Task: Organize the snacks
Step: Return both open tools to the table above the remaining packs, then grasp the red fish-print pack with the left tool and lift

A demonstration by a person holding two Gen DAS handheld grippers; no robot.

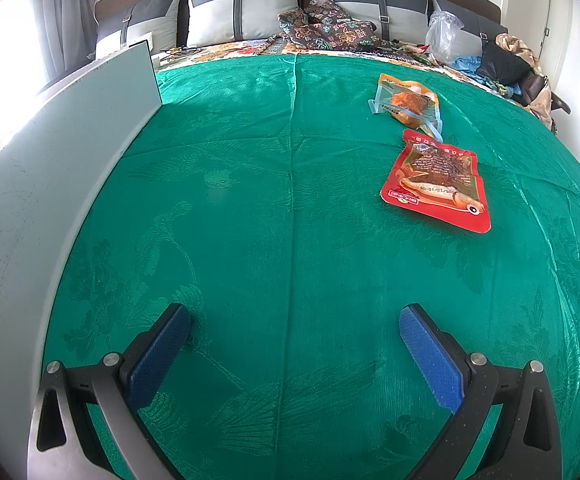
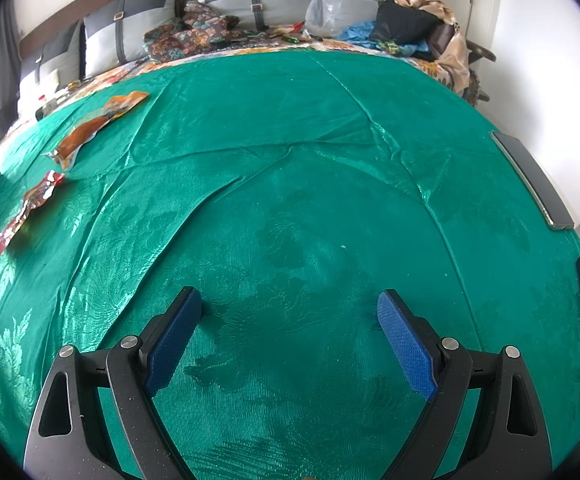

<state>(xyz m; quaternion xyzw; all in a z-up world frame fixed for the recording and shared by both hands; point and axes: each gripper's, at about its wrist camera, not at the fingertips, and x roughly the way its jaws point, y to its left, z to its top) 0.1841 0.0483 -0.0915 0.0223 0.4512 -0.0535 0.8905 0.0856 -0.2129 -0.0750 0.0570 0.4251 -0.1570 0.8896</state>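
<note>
Blue-padded fingers (image 1: 158, 356) of the left gripper (image 1: 294, 320) fill the near edge of the left wrist view, spread wide with only green cloth (image 1: 250, 220) between them; the gripper is released and grasps nothing. It hangs over a surface covered by that patterned green cloth, which shows fold creases running away from the camera.

Far and to the right of the left gripper lie two snack packets. The red packet (image 1: 438, 184) lies flat on the cloth, printed side up, with a fish picture along its near edge. Just beyond it, almost touching at one corner, lies an orange and clear packet (image 1: 406, 100) with an orange-brown piece inside. A pale grey panel (image 1: 50, 184) stands upright along the left side of the cloth.

From the right wrist view, the right gripper (image 2: 290, 308) is likewise released, its blue pads (image 2: 406, 344) wide apart over bare cloth. The same two packets sit far to its left, well apart from it. Two dark flat devices (image 2: 530, 176) lie along the right edge of the cloth.

Beyond the cloth, grey cushions (image 1: 246, 4) lean against a headboard, with a patterned fabric heap (image 1: 322, 26), a clear plastic bag (image 1: 444, 32) and piled clothing (image 1: 506, 60) in front of them.
</note>
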